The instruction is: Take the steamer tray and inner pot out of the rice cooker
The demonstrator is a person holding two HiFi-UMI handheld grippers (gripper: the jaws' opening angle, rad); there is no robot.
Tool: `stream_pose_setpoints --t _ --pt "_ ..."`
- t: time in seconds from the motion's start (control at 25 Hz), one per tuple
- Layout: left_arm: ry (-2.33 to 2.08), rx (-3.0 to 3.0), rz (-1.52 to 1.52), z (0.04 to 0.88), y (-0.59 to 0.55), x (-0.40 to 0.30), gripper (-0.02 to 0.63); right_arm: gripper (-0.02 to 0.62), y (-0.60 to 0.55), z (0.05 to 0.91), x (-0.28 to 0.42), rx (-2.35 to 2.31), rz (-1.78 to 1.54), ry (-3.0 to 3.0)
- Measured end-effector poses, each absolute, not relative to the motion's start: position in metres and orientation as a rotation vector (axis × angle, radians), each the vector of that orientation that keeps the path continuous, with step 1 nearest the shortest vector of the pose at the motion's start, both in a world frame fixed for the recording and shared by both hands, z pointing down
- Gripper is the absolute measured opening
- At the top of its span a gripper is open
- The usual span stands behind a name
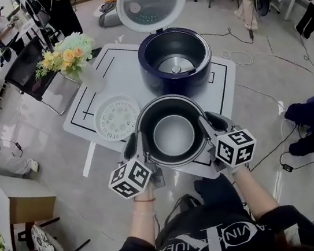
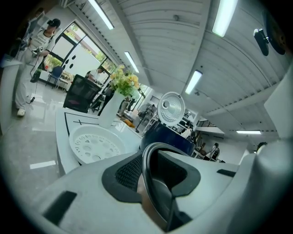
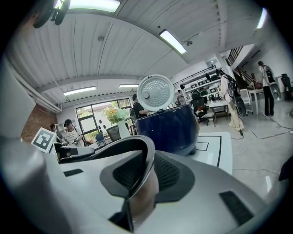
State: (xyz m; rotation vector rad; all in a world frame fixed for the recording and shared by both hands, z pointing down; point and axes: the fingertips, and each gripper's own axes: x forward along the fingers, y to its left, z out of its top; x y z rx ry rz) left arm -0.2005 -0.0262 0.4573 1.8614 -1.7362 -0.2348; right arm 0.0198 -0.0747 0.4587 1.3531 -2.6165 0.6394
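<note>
L gripper (image 1: 134,147) and R gripper (image 1: 216,123) each clamp the rim of the inner pot (image 1: 173,135), held over the near edge of the table (image 1: 223,78), clear of the rice cooker (image 1: 175,61) beyond. The steamer tray (image 1: 117,117) lies to the left. Lower the pot level, both sides together; release only w/ base flat.
</note>
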Motion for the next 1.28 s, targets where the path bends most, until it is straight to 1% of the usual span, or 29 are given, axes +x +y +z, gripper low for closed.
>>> stream_pose_setpoints --t 0.72,1.12,1.28 --pt "-1.681 1.945 -0.109 0.468 -0.048 -0.19 0.093 0.091 -0.082 0.477 0.032 1.34 0.699 -2.593" --pt "-1.661 2.033 -0.014 0.466 -0.047 -0.185 0.1 0.103 -0.082 0.475 0.032 1.316 0.604 -2.576" --pt "-1.678 2.07 -0.027 0.458 -0.046 -0.188 0.1 0.103 -0.083 0.47 0.032 1.317 0.533 -2.575"
